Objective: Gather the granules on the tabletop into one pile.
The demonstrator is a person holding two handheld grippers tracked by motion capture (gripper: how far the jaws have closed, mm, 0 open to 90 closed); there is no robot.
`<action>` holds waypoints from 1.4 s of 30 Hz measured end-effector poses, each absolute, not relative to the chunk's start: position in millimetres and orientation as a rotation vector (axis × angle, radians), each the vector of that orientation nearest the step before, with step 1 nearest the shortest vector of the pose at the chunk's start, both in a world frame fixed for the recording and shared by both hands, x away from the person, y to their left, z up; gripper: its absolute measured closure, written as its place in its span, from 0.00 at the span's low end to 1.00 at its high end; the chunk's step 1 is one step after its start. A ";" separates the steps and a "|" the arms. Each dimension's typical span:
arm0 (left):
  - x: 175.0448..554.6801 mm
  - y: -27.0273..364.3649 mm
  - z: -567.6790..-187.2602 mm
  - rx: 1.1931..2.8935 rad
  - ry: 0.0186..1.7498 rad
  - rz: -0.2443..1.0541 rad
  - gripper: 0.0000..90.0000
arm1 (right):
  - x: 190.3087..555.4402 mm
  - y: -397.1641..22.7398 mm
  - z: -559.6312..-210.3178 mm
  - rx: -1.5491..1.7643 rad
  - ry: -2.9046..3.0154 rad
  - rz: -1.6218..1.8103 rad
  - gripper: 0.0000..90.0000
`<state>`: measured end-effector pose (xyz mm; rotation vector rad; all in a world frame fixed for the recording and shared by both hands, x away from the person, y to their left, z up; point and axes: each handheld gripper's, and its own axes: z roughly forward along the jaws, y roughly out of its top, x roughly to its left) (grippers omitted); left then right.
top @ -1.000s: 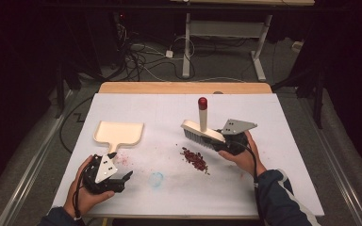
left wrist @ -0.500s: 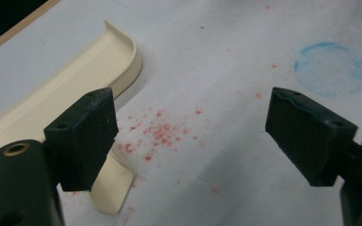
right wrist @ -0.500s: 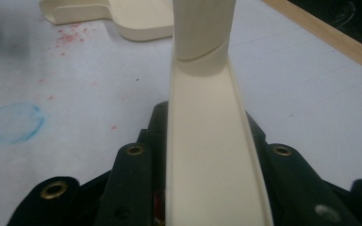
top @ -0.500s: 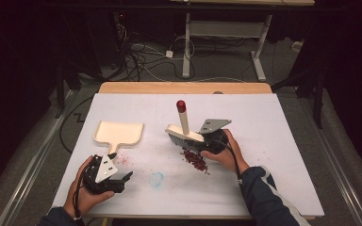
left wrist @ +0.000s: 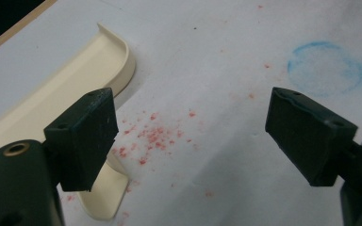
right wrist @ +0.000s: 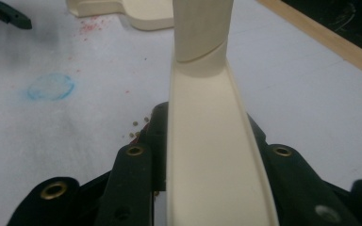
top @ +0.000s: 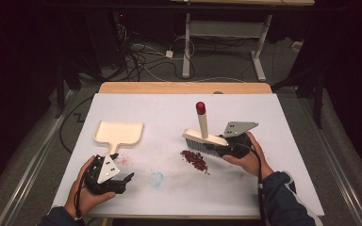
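My right gripper (top: 220,150) is shut on the cream head of a hand brush (top: 205,139) right of the table's middle. The brush's red-tipped handle points up and away, and in the right gripper view the cream back of the brush (right wrist: 207,141) runs up between the jaws. Its bristles sit just behind a small pile of dark red bits (top: 195,160). A cream dustpan (top: 119,132) lies at the left, handle toward me. My left gripper (top: 123,166) rests open beside that handle, and nothing is between its pads (left wrist: 87,129). The dustpan (left wrist: 75,80) is on their left.
A blue ring mark (top: 156,179) and faint red dust stain the white table cover (top: 283,122) near the left gripper. The wooden table edge (top: 184,87) runs along the back. Cables and a desk frame lie on the dark floor beyond.
The right gripper carried the brush to the left over the pile, then came back to the right. The left gripper and the dustpan stayed put.
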<state>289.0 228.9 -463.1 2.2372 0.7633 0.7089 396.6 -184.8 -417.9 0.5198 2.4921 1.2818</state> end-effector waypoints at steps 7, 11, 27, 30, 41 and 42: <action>287.2 230.3 -461.7 2.221 0.767 0.716 0.19 | 367.6 -180.1 -399.4 0.589 2.399 1.404 0.75; 285.3 231.0 -460.9 2.220 0.763 0.721 0.19 | 350.5 -182.0 -397.4 0.554 2.419 1.388 0.75; 286.4 226.6 -461.0 2.235 0.742 0.723 0.19 | 270.6 -251.6 -425.8 0.629 2.472 1.363 0.75; 287.1 225.7 -461.4 2.237 0.739 0.718 0.19 | 272.7 -254.3 -436.6 0.647 2.477 1.314 0.75; 288.2 224.6 -462.6 2.244 0.733 0.710 0.19 | 300.9 -242.2 -443.9 0.633 2.452 1.309 0.75; 288.2 224.4 -462.6 2.246 0.732 0.710 0.19 | 303.1 -240.5 -443.8 0.632 2.450 1.315 0.75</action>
